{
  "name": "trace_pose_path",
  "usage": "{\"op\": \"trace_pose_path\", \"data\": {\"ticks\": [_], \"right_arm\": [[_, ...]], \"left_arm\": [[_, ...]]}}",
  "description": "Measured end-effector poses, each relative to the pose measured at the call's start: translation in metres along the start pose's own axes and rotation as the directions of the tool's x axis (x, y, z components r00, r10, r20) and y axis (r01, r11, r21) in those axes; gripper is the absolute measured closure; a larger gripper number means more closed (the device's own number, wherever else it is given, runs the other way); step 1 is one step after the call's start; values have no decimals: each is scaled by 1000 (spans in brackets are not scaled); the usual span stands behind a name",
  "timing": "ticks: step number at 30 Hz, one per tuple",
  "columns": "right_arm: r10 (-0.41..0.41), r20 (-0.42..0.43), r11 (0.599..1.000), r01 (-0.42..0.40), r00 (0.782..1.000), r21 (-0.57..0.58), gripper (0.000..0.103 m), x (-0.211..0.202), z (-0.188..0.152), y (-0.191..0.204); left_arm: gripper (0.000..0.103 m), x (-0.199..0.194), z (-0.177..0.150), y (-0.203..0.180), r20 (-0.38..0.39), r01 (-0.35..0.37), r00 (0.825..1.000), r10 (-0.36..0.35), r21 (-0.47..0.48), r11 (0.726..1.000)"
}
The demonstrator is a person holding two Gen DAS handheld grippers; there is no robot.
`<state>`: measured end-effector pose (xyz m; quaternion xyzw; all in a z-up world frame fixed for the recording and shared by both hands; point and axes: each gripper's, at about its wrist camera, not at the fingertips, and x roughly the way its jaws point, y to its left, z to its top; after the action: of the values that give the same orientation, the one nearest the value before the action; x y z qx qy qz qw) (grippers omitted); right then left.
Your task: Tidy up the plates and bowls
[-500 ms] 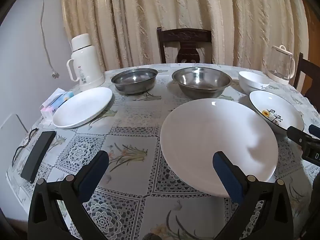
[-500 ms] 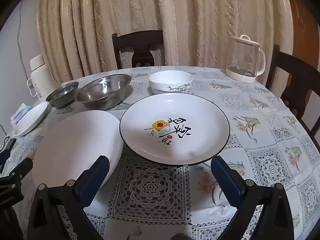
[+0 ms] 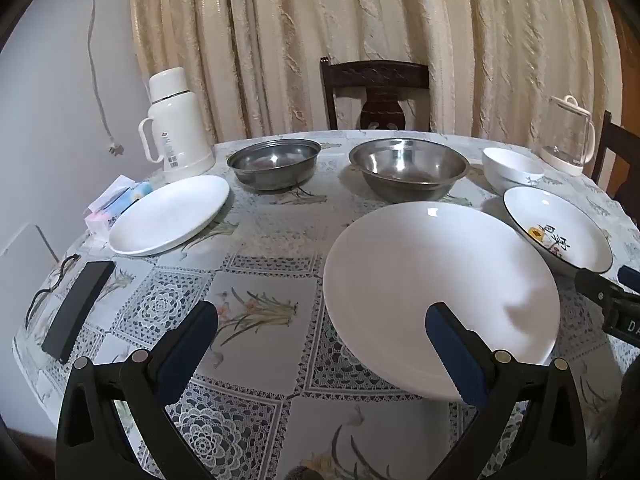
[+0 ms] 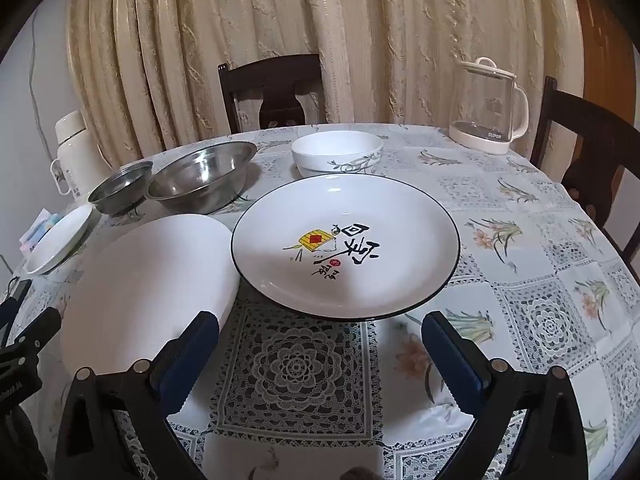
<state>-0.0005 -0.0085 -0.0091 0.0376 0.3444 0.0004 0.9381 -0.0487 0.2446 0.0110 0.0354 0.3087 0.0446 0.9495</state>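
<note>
Beside the large white plate [image 3: 436,292], as the left wrist view has it, the left gripper [image 3: 320,332] hangs spread wide and empty above the tablecloth [image 3: 260,344], its right-hand finger [image 3: 452,348] over that plate's near rim and its left-hand finger over bare cloth, so the plate lies forward and to the right of the gripper's centre. Left of the large white plate and well apart sits a smaller white plate [image 3: 170,214]; beyond it stand two steel bowls [image 3: 408,168], and to its right the printed plate [image 3: 556,228] with a white bowl [image 3: 512,168] behind. From the right wrist view, the right gripper [image 4: 320,340] is likewise wide apart and holding nothing, with the printed plate [image 4: 344,246] lying straight ahead between the lines of its fingers, its near rim just beyond the tips; the large white plate [image 4: 148,292] touches or slightly tucks under its left edge, I cannot tell which. Judging by this, each hand is nearer its own plate, and the right is the better aligned; round plates offer no long axis, so a rim pinch from the near edge seems the likely call.
</note>
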Motion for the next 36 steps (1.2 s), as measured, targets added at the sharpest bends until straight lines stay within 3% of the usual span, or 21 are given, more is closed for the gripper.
{"op": "trace_pose_path", "data": {"ticks": [15, 24, 36], "right_arm": [[-43, 8, 999, 43, 999, -10, 0, 0, 1, 2], [-67, 20, 998, 67, 998, -1, 0, -2, 1, 3], [-64, 23, 998, 64, 998, 9, 0, -2, 1, 1]], "left_arm": [[0, 21, 2, 4, -9, -29, 1000, 28, -40, 999], [0, 24, 1, 17, -23, -40, 999, 38, -111, 993], [0, 24, 1, 17, -25, -41, 999, 39, -111, 993]]}}
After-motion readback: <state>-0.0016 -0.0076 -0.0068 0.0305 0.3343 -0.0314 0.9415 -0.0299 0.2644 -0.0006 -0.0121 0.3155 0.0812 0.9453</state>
